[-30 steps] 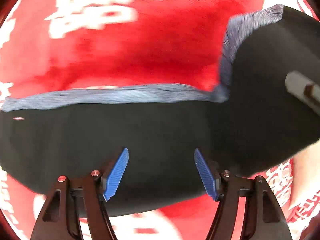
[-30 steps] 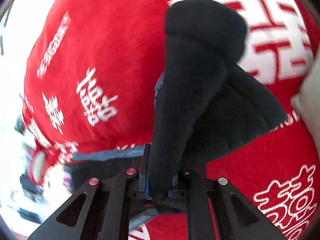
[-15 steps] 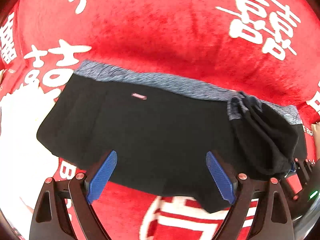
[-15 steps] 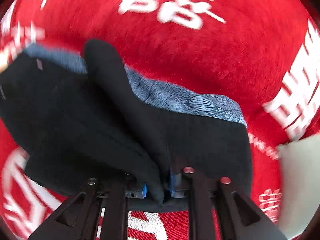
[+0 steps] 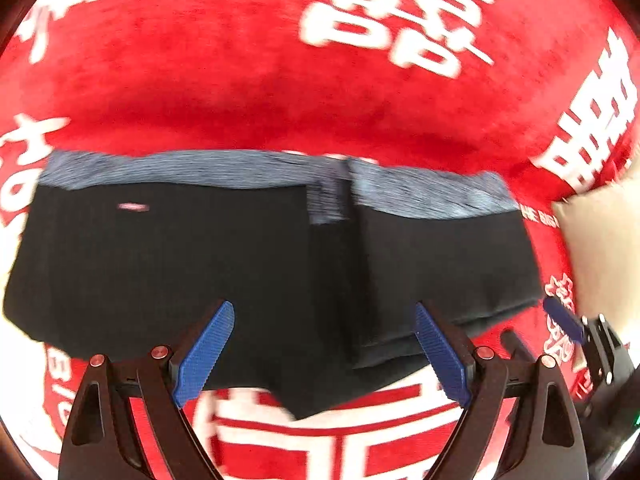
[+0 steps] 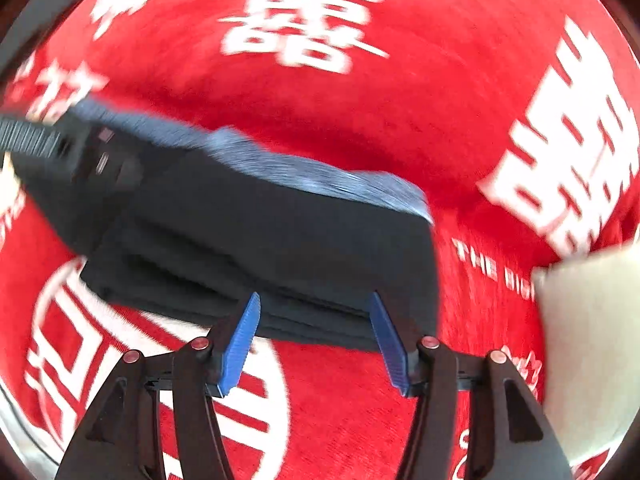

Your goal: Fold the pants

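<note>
right gripper (image 6: 316, 340): jaws have just been opening; half a second ago they pinched a flap of the pants (image 6: 248, 232), now nothing is between the pads, near hem lies just past the tips.
left gripper (image 5: 322, 354): jaws spread wide, released, nothing gripped; the pants' near edge lies between and ahead of the pads, no contact that I can see.
change: the flap the right gripper carried over is now laid down on the right part of the pants, where it was bunched up half a second ago.
meaning: this fold looks placed. Likely next is a smooth-down or another fold, judging by the flat stack.
pants: flat on the red blanket (image 5: 240, 92), ahead of both jaw pairs; grey waistband (image 5: 192, 168) on the far side, folded layer ahead of the left gripper's right pad.
label: small tag (image 5: 132, 207) ahead-left of the left jaws.
around: pale object (image 6: 588, 340) to the right of the right jaws, possibly a pillow; motion blur, can't say.
obstruction: none between jaws and cloth. The right gripper's pad shows just right of the left gripper's, so the two are close; mind a clash.
</note>
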The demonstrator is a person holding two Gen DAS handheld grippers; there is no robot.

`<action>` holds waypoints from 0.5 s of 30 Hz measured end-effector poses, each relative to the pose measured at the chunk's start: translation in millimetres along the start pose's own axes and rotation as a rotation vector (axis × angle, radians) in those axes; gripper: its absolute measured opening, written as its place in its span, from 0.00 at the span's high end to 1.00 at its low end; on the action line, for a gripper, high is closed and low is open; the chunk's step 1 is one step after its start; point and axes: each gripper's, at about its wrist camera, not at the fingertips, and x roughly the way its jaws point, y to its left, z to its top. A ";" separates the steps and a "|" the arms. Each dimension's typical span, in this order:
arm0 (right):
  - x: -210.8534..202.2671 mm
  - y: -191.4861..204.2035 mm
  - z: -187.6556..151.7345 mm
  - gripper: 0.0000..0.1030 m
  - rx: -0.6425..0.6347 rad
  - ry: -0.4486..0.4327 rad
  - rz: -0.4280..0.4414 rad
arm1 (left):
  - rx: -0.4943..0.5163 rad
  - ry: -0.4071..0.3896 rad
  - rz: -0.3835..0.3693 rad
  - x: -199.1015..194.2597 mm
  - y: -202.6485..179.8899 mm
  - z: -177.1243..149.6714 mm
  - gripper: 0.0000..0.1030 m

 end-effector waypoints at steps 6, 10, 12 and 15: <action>10.6 -39.7 -11.2 0.40 0.139 0.056 0.031 | 0.025 -0.003 -0.031 1.1 -23.0 3.4 0.21; 11.0 -47.0 -20.5 0.41 0.169 0.065 0.065 | 0.047 0.038 -0.033 11.4 -33.2 6.3 0.40; 12.8 -50.2 -20.8 0.41 0.180 0.068 0.079 | 0.062 0.064 -0.037 18.4 -37.9 6.2 0.65; 12.0 -52.4 -22.7 0.46 0.191 0.069 0.098 | 0.080 0.097 -0.042 25.2 -42.6 3.8 0.96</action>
